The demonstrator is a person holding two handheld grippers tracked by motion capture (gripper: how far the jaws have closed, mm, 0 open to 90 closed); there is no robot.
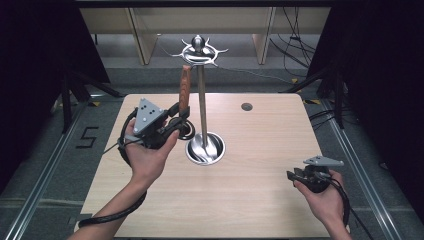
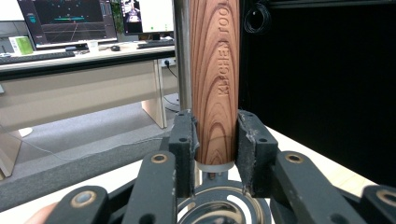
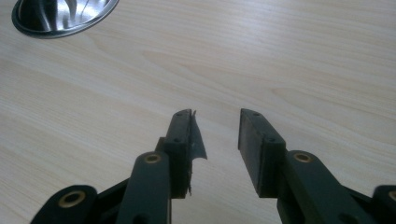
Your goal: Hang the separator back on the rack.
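Left gripper (image 1: 181,120): clamped on wooden handle (image 2: 215,84), upright just beside the steel stand pole (image 1: 202,100).
Utensil head: hidden below the jaws; cannot tell its type.
Lettering: "KITCHEN TOOL", end cut off.
Right gripper (image 3: 215,135): jaws apart, nothing between, over bare table (image 1: 260,150).
Stand base (image 3: 60,16): cropped at frame edge.

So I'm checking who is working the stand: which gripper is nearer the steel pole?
Left. The left gripper holds the wooden handle right beside the steel pole; the right gripper hovers open, far off near the table's right edge.
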